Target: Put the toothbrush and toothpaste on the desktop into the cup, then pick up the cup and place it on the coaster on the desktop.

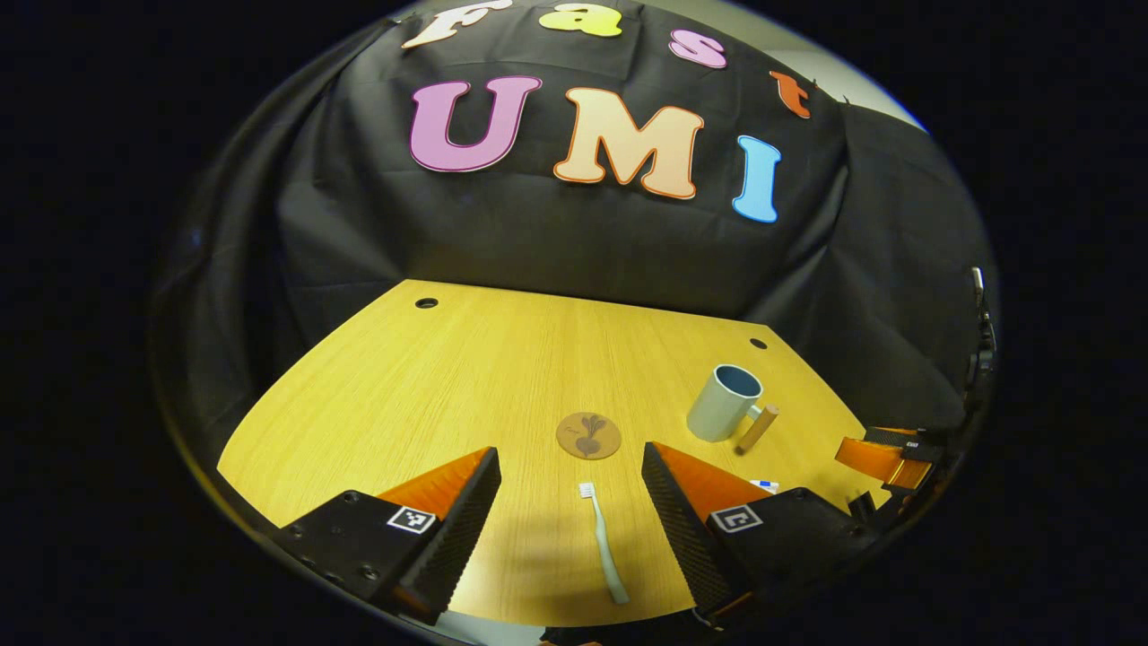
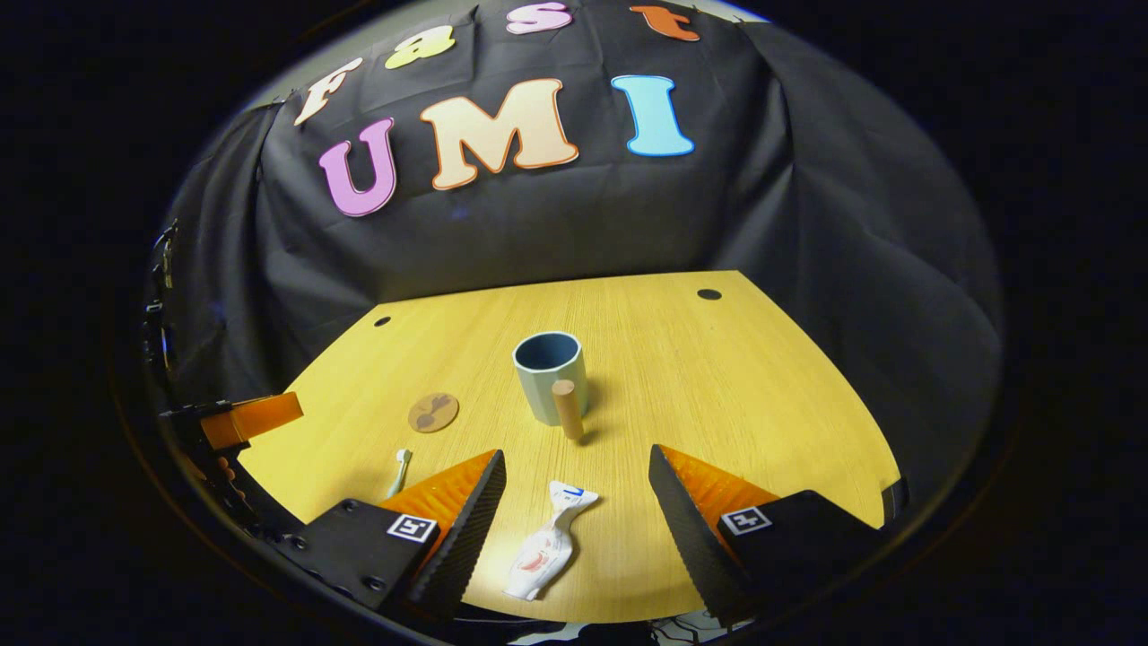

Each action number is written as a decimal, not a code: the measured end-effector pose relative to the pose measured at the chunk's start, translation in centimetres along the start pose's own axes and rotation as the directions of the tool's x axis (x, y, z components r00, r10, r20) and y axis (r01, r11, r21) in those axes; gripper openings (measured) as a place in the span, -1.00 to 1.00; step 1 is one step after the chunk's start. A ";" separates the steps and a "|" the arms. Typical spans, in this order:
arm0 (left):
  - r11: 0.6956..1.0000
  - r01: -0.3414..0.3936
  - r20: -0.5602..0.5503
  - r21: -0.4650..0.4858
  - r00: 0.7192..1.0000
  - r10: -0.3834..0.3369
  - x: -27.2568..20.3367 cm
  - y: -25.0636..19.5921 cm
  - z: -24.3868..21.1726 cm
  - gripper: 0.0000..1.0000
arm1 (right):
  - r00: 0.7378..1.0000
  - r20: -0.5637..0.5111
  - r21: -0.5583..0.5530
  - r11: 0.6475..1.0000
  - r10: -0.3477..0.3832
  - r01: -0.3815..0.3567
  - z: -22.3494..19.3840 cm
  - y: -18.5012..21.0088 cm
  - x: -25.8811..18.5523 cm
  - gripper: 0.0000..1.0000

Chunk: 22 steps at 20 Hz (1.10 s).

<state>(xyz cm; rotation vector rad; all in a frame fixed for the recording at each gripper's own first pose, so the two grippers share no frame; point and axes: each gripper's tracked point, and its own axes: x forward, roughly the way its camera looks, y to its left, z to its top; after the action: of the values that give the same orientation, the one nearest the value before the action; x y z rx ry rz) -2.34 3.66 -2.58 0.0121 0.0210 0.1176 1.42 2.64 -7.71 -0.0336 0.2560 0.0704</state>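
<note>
The desktop (image 2: 717,377) was yellow wood grain, the cup (image 2: 549,375) pale grey-green outside and blue inside with a tan wooden handle (image 2: 567,408), the coaster (image 1: 588,435) brown with a dark plant motif, the toothbrush (image 1: 603,543) white, and the toothpaste (image 2: 543,544) white with red and blue marks.

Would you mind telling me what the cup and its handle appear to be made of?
The cup looks like matte ceramic or plastic: pale, smooth, faceted walls without gloss; which one is unclear. Its handle looks like bare wood, a tan peg.
</note>
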 end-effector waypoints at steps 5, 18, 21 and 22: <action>1.000 -0.017 -0.028 -0.006 0.999 0.017 -0.1 1.2 -0.8 0.89 | 0.996 -0.089 -0.005 1.000 -0.010 0.009 -2.2 0.7 1.7 0.97; 0.998 -0.045 -0.081 -0.034 0.996 0.042 0.8 3.5 -2.2 0.89 | 0.962 -0.260 -0.026 0.996 -0.087 0.083 -8.0 1.0 5.7 0.90; 0.999 -0.031 -0.089 -0.029 0.996 0.028 1.2 3.3 -2.3 0.89 | 0.952 -0.293 -0.030 0.996 -0.093 0.088 -9.0 1.2 6.3 0.87; 0.999 -0.029 -0.090 -0.025 0.996 0.027 1.4 3.4 -2.2 0.89 | 0.949 -0.299 -0.033 0.995 -0.098 0.092 -9.2 1.1 6.4 0.83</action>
<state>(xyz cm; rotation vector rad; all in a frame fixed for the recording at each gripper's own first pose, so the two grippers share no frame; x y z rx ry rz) -1.38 7.18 -4.80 -0.0191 0.1086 0.1464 5.21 3.79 -18.25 -0.0757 0.5584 -0.0291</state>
